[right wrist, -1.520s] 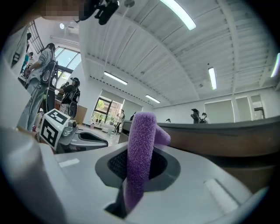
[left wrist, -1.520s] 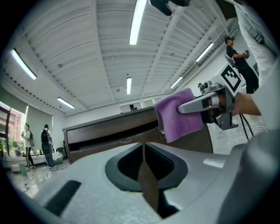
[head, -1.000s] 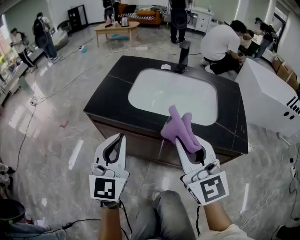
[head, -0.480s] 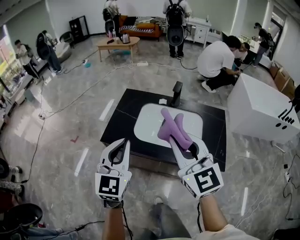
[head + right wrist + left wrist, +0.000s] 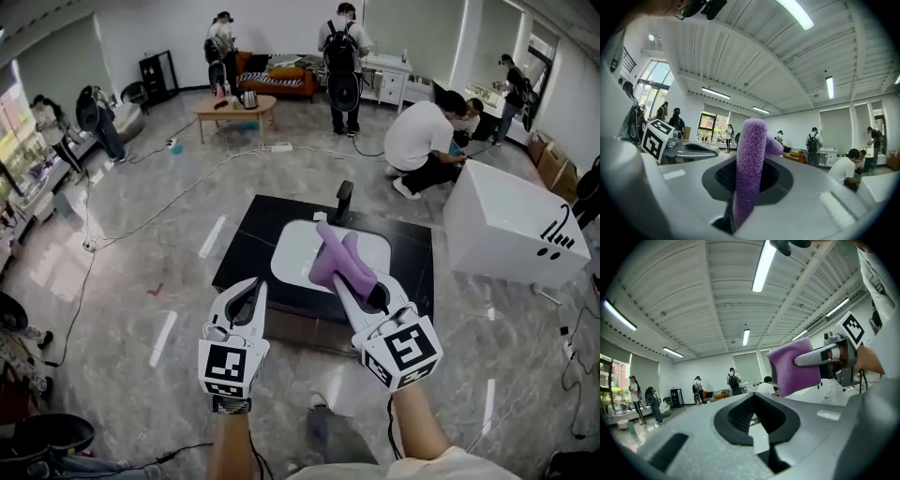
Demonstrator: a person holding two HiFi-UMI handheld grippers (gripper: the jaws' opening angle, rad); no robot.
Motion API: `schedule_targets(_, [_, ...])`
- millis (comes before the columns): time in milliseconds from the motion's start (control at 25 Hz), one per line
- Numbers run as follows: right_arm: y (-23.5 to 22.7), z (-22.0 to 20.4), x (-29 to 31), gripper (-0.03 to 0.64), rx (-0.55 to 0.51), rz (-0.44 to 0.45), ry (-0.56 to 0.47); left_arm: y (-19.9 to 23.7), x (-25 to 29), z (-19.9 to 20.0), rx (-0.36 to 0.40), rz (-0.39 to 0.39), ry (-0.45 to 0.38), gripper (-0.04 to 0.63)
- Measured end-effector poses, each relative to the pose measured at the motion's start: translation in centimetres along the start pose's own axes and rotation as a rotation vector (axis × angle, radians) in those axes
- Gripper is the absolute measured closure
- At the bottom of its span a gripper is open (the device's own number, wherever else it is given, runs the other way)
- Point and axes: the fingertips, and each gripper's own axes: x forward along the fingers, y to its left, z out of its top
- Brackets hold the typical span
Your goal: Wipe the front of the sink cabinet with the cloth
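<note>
A glossy grey stone floor (image 5: 131, 281) is seen across the whole room, crossed by loose cables (image 5: 187, 176) and streaked with pale reflections of light. White walls (image 5: 183, 23) are found at the far end, where an orange sofa (image 5: 281, 82) is set against them, with a black shelf (image 5: 153, 66) to its left and a white sideboard (image 5: 394, 75) to its right. A low wooden table (image 5: 232, 108) is placed in front of the sofa. A large white box (image 5: 511, 230) is stood at the right. Windows (image 5: 14, 122) are set in the left wall. The ribbed white ceiling (image 5: 717, 301) is fitted with long strip lights (image 5: 762, 266), all lit
</note>
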Motion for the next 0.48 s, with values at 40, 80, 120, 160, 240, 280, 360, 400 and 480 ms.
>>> schedule_targets(40, [0.5, 0.3, -0.7, 0.571, 0.001, -0.006, -0.001, -0.4, -0.8, 0.3, 0.003, -0.001, 0.001, 0.592])
schedule_targets(80, [1.0, 0.6, -1.3, 0.571, 0.0, -0.014, -0.004, -0.7, -1.6, 0.4, 0.007, -0.003, 0.003, 0.592])
schedule_targets(120, [1.7, 0.8, -2.1, 0.571, -0.004, -0.023, -0.008, -1.0, -2.5, 0.5, 0.01, -0.006, 0.006, 0.592])
schedule_targets(160, [2.4, 0.9, -2.9, 0.571, -0.009, -0.029, -0.01, -1.4, -3.4, 0.6, 0.012, -0.008, 0.008, 0.594])
schedule_targets(240, [3.8, 1.4, -4.4, 0.571, -0.02, -0.032, -0.013, -2.0, -5.1, 1.0, 0.015, -0.009, 0.004, 0.592])
schedule_targets(280, [4.3, 1.7, -4.9, 0.571, -0.03, -0.03, -0.014, -2.2, -5.8, 1.5, 0.018, -0.007, -0.001, 0.593])
schedule_targets(360, [5.1, 2.5, -5.6, 0.571, -0.041, -0.026, -0.014, -2.4, -6.9, 2.5, 0.022, -0.005, -0.007, 0.592])
schedule_targets(400, [5.5, 2.8, -6.0, 0.571, -0.039, -0.026, -0.014, -2.6, -7.5, 2.9, 0.023, -0.005, -0.01, 0.592])
schedule_targets(480, [6.1, 3.1, -7.0, 0.571, -0.032, -0.035, -0.016, -3.1, -8.7, 3.6, 0.028, -0.006, -0.019, 0.592])
